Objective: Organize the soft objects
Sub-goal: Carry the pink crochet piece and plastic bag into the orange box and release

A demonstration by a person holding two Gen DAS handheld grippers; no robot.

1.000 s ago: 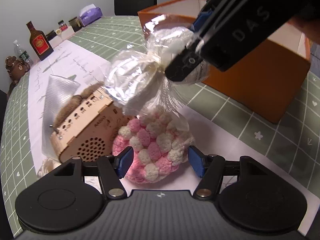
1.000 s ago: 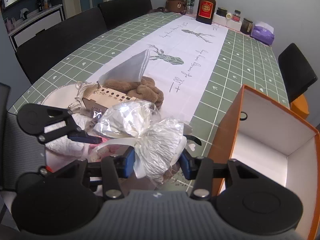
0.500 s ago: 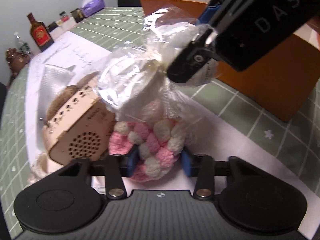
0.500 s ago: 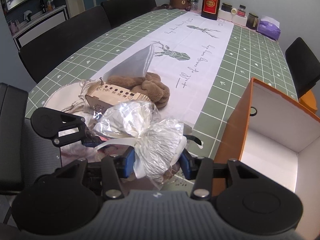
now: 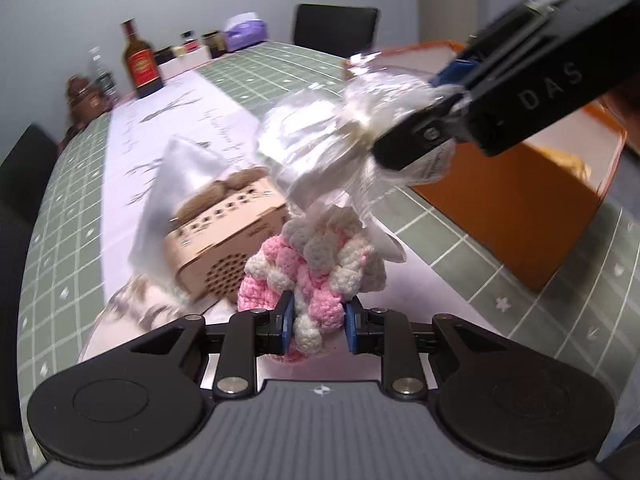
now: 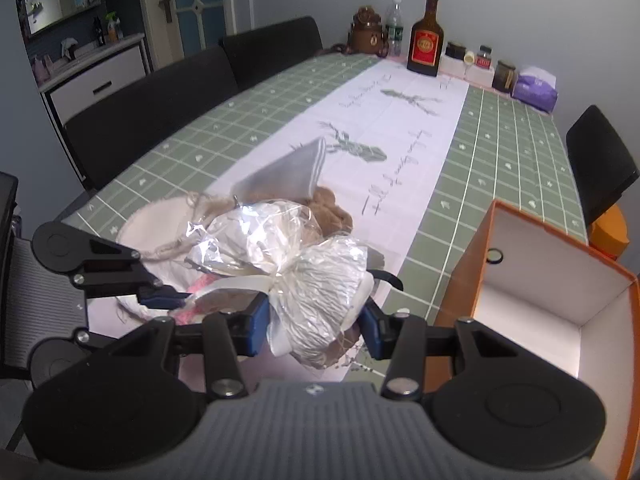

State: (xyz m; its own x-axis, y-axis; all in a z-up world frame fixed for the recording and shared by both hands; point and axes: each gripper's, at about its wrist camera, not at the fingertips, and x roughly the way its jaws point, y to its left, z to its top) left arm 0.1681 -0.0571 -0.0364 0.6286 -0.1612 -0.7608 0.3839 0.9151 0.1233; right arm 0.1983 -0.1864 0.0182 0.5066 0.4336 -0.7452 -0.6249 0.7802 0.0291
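My left gripper (image 5: 318, 322) is shut on a pink and white crocheted piece (image 5: 316, 268) and holds it just above the table runner. My right gripper (image 6: 316, 322) is shut on a clear cellophane bag of white soft stuff (image 6: 304, 276), tied with a ribbon, held in the air; it also shows in the left wrist view (image 5: 352, 140), above the crocheted piece. An open orange box (image 6: 560, 300) with a white inside stands to the right. A brown plush toy (image 6: 332, 208) lies behind the bag.
A wooden perforated box (image 5: 228, 236) sits left of the crocheted piece, with a grey cloth (image 6: 288, 172) behind it. A round woven mat (image 6: 160, 220) lies at left. Bottles and jars (image 6: 426, 40) stand at the far end. Black chairs (image 6: 160, 108) line the table.
My left gripper has closed on the crocheted piece and lifted it slightly. My right gripper has kept its hold on the cellophane bag and risen a little toward the orange box.
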